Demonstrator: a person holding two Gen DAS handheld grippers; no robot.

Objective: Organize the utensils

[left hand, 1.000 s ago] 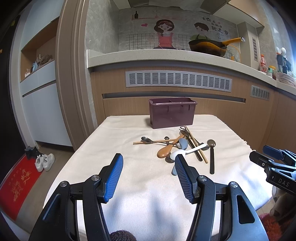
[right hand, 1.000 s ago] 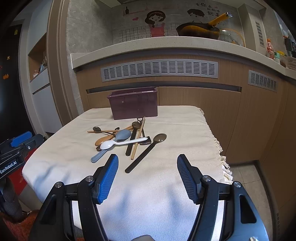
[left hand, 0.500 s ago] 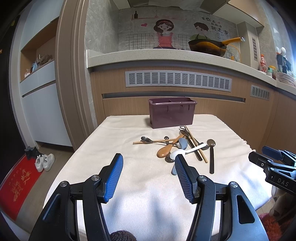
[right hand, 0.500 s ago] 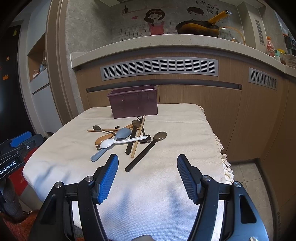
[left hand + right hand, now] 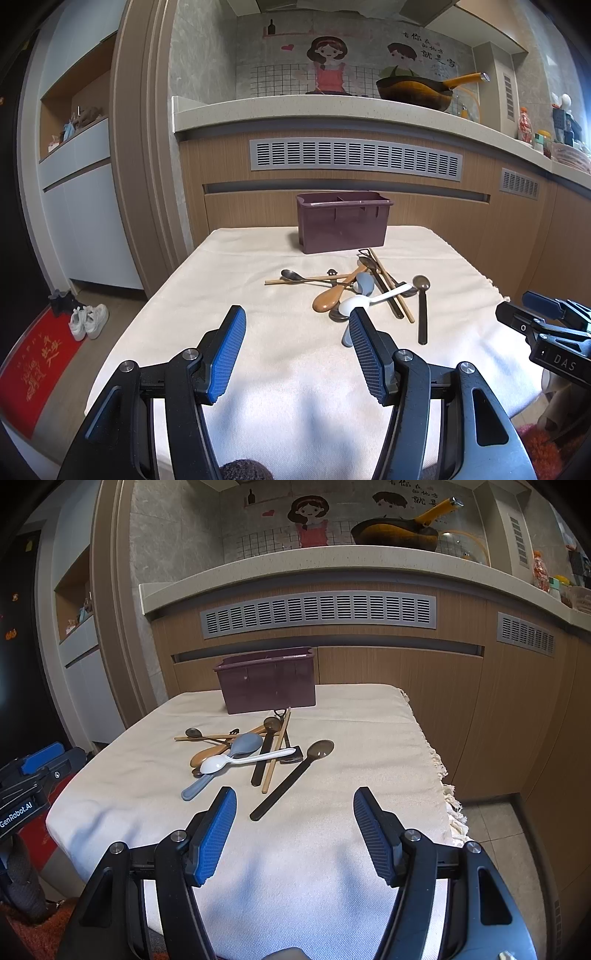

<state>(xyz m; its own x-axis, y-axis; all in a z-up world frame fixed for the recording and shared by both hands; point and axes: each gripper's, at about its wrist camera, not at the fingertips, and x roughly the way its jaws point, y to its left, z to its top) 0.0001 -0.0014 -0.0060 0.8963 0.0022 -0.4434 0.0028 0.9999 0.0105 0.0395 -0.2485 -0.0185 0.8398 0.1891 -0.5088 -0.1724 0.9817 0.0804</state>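
A pile of utensils lies mid-table: a white spoon (image 5: 373, 301) (image 5: 236, 761), a grey-blue spoon (image 5: 229, 760), a brown wooden spoon (image 5: 334, 293), chopsticks (image 5: 277, 753) and a long dark spoon (image 5: 422, 306) (image 5: 291, 779). A purple divided holder (image 5: 344, 227) (image 5: 267, 679) stands behind them. My left gripper (image 5: 295, 339) is open and empty, just short of the pile. My right gripper (image 5: 293, 823) is open and empty, near the dark spoon's handle end.
The table (image 5: 280, 369) has a cream cloth with a fringed right edge (image 5: 448, 797). A wooden counter front (image 5: 369, 664) rises behind. Shoes (image 5: 88, 321) and a red mat (image 5: 33, 365) lie on the floor at left.
The right gripper has moved slightly forward toward the utensils. The left gripper has barely moved.
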